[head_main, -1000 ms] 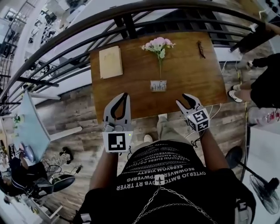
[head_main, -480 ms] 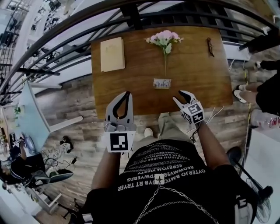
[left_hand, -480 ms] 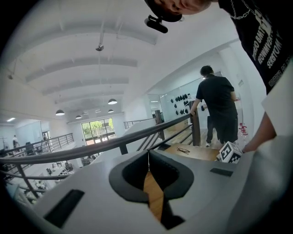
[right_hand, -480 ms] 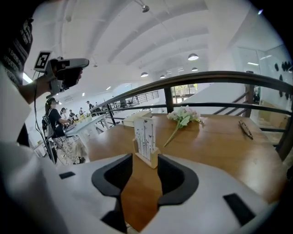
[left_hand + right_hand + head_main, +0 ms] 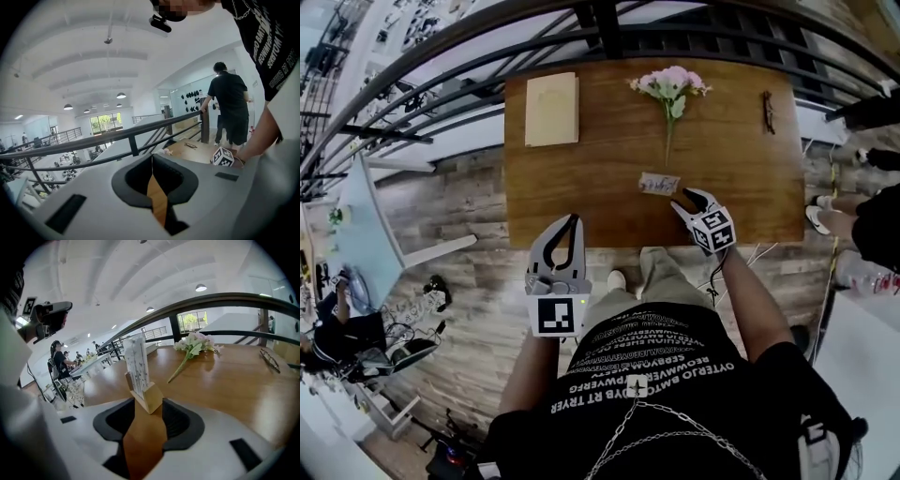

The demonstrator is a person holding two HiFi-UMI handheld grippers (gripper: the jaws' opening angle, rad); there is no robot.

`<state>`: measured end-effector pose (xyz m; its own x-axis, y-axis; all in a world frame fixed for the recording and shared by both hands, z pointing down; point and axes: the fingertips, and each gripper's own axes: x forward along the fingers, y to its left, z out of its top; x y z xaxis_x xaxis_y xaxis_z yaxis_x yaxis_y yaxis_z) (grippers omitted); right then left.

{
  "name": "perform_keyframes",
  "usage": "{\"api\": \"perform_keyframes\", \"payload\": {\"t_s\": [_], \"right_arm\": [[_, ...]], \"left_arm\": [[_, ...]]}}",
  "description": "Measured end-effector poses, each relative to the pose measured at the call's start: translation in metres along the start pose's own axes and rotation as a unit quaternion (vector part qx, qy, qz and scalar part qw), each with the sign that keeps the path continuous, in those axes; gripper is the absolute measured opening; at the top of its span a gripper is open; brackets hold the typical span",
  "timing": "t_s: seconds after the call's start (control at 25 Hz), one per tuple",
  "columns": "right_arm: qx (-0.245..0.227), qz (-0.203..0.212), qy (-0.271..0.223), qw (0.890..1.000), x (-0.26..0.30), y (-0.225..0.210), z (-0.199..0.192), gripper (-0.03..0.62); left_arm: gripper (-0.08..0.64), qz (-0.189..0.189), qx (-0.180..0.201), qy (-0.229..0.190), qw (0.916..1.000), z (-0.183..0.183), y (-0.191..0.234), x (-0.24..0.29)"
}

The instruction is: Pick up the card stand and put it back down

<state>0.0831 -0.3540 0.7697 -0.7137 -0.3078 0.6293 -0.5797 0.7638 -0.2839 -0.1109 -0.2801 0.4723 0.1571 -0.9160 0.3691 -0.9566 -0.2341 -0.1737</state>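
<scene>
Wooden bench [image 5: 609,178], plain brown top. The card stand [image 5: 659,183] sits just ahead of the right tool [image 5: 686,199], jaws opening, stand not between them. Pink flowers [image 5: 671,89] lie beyond it, a small dark thing [image 5: 768,111] is further right, and a cream book [image 5: 552,109] is well ahead of the left tool [image 5: 570,223].

We stand at a brown wooden bench [image 5: 581,178] set against a dark metal railing [image 5: 130,135] on a balcony. The floor [image 5: 459,225] under us is grey-brown planks. Overhead we see a white ribbed ceiling [image 5: 93,56] with round lamps [image 5: 121,95], and a bright window [image 5: 105,123] far off.
</scene>
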Motion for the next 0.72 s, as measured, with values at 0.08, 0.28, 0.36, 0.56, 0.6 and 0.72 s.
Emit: {"api": "perform_keyframes", "payload": {"t_s": [0.08, 0.28, 0.36, 0.56, 0.6, 0.72], "right_arm": [[-0.002, 0.002, 0.005, 1.0, 0.006, -0.004, 0.001, 0.192], [-0.011, 0.01, 0.01, 1.0, 0.025, -0.005, 0.005, 0.187], [-0.013, 0.006, 0.007, 1.0, 0.03, -0.006, 0.006, 0.187], [-0.032, -0.007, 0.0, 0.999, 0.042, -0.004, 0.01, 0.167], [-0.034, -0.004, 0.002, 0.999, 0.044, -0.003, 0.011, 0.161], [-0.027, -0.001, 0.006, 1.0, 0.044, -0.003, 0.011, 0.15]], "left_arm": [[0.029, 0.003, 0.006, 0.008, 0.9999, -0.002, 0.002, -0.001], [0.029, -0.003, 0.005, 0.027, 0.9996, -0.015, -0.001, -0.007], [0.029, -0.006, 0.008, 0.031, 0.9995, -0.019, -0.005, -0.011], [0.029, -0.009, -0.001, 0.054, 0.9985, -0.041, -0.003, -0.021], [0.029, -0.011, 0.0, 0.059, 0.9982, -0.044, -0.003, -0.022], [0.029, -0.018, 0.001, 0.062, 0.9979, -0.046, -0.007, -0.027]]}}
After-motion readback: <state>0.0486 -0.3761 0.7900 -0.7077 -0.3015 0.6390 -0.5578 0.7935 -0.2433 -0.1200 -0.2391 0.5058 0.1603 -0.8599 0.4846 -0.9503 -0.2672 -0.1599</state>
